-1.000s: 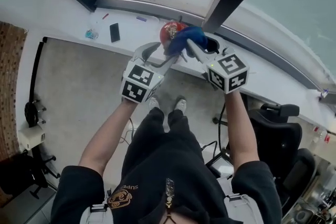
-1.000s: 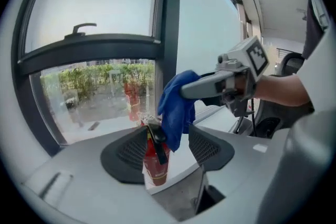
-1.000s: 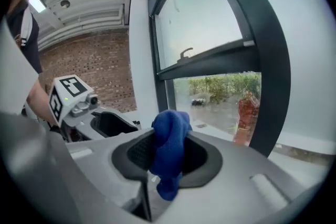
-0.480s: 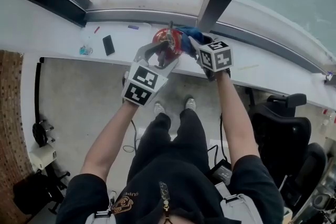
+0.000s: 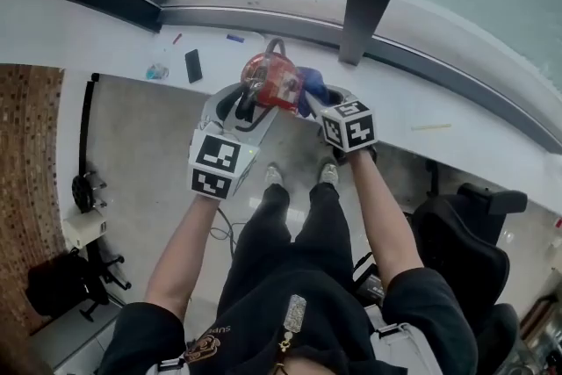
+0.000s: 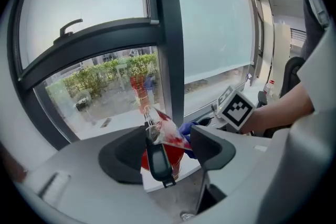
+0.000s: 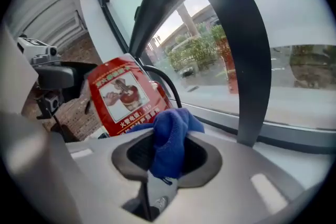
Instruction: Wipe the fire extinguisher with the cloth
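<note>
Blue cloth [image 7: 173, 134] in right gripper [image 7: 167, 162], beside extinguisher [image 7: 123, 97]

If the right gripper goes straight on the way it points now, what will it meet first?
Probably the fire extinguisher: the blue cloth held in the right gripper points at its red body, slightly left of centre. Depth is unclear.

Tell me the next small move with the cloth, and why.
Probably press the cloth against the labelled side of the extinguisher and stroke along it. The right hand-held gripper is shut on the cloth, which sits just beside the red body; whether they touch is unclear.
</note>
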Demonstrator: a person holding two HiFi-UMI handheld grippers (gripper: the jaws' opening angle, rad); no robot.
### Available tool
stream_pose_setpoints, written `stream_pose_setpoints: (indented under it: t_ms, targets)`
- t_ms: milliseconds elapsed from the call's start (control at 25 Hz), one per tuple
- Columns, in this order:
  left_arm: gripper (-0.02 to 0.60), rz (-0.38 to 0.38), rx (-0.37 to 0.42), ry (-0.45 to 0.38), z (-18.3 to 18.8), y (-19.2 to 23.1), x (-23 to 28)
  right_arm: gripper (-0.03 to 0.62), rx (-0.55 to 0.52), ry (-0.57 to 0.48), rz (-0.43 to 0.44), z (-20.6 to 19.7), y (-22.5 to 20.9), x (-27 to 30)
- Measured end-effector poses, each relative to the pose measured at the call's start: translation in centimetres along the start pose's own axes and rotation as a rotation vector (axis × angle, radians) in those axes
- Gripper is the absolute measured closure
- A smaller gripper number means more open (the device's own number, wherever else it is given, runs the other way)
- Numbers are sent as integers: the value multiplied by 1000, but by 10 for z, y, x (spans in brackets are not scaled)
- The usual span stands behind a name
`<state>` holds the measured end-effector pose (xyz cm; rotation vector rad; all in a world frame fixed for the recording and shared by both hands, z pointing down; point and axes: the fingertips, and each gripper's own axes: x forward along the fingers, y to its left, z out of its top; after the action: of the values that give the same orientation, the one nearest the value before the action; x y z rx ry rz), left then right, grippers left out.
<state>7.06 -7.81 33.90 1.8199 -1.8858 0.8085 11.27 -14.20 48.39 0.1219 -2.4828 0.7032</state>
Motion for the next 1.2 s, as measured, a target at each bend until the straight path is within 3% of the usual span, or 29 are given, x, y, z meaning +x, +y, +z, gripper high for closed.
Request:
stream_pose_setpoints:
  t_ms: [280,520,720,840,960,1200]
  targets:
    - [298,96,-89,22,-19,0,-29,497,-230,-59,129,21,50,-29]
    - [298,89,-126,76,-47,-14,-41,497,-431,-198,208,55,61,-39]
    - [298,80,-127,84,-53,-24,-39,497,-565,-182,336,84,63,-14]
    - [298,78,-138,79,-53,-29,-37,497,-572,-125,362,95,62,2]
    - [298,69,-151,73,-55,-34,-36,497,-541,-160,336,102,65,0]
    - [298,42,-172,85,-71,-43,-42,497,-509,-183,330,55,89,-31]
